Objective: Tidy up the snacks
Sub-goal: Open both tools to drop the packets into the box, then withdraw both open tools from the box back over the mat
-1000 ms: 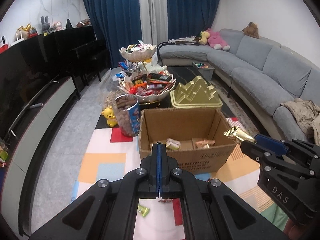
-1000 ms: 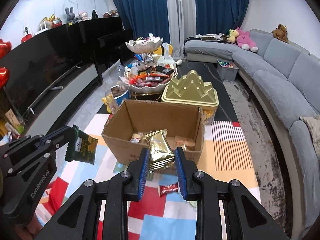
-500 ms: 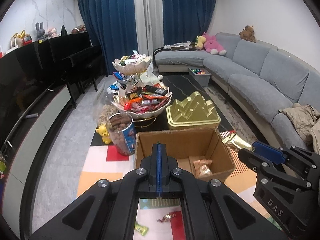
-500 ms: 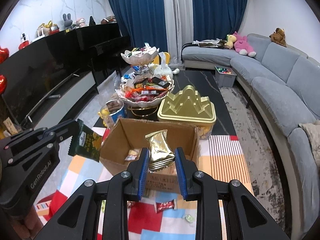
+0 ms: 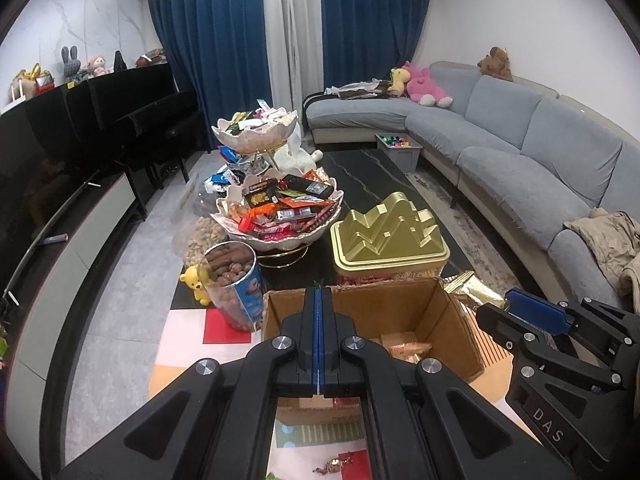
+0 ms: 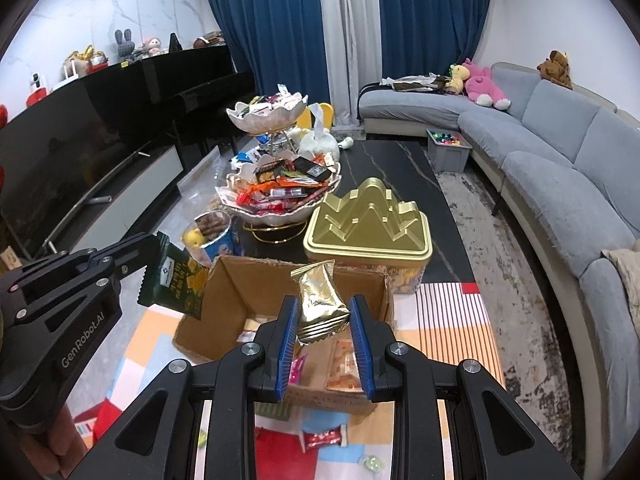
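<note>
Both grippers moved forward: cardboard box (image 6: 304, 312) now closer beneath them, its front wall hidden behind fingers. Right gripper (image 6: 325, 338) fingers clamp gold snack packet (image 6: 320, 300) above the open box. Left gripper (image 5: 319, 334) fingers fully closed in own view; right view shows them pinching dark green snack bag (image 6: 176, 278) at box's left edge. Readable: "GenRobot.AI" on left gripper, "DAS" on right. Gold tin (image 6: 368, 228) and tiered snack bowls (image 6: 280, 196) on dark desk (image 6: 392, 164) behind the box.
</note>
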`<state>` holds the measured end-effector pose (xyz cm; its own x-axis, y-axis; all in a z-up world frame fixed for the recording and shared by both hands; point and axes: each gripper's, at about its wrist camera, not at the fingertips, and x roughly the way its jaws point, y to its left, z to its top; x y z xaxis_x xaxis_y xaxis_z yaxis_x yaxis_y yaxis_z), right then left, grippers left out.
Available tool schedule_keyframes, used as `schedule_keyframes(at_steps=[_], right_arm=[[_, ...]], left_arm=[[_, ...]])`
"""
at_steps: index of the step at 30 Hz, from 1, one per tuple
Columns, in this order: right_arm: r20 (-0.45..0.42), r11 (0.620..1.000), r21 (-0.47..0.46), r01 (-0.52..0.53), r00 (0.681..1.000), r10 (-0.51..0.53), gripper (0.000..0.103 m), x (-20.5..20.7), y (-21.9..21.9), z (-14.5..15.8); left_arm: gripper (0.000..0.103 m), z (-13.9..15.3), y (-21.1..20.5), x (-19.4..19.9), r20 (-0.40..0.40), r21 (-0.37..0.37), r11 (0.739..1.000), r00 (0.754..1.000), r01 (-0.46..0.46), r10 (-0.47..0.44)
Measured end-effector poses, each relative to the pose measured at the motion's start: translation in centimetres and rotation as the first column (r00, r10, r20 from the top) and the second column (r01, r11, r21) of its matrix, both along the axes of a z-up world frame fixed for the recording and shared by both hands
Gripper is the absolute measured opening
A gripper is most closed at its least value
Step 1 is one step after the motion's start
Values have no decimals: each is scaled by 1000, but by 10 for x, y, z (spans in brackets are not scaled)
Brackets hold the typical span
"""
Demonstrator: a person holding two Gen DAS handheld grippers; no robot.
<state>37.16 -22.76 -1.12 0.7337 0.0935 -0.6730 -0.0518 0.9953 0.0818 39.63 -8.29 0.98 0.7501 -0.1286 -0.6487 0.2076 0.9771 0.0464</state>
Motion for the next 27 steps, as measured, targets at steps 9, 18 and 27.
schedule_keyframes(at_steps=[9,18,27], right_arm=[[-33,1000,-5,-17,999,16,28,22,1,-18],[-67,999,-1,-37,997,37,29,40,5,-34],[-57,1000,-10,1,998,-1,69,41,-3,-34]], left_arm=[[2,-18,-4,23,-24,5,1000,1000,2,-2],[3,-33,-1,37,-52,6,1000,999,-9,9],[55,-36,6,33,-42,11,999,998,-39,40]])
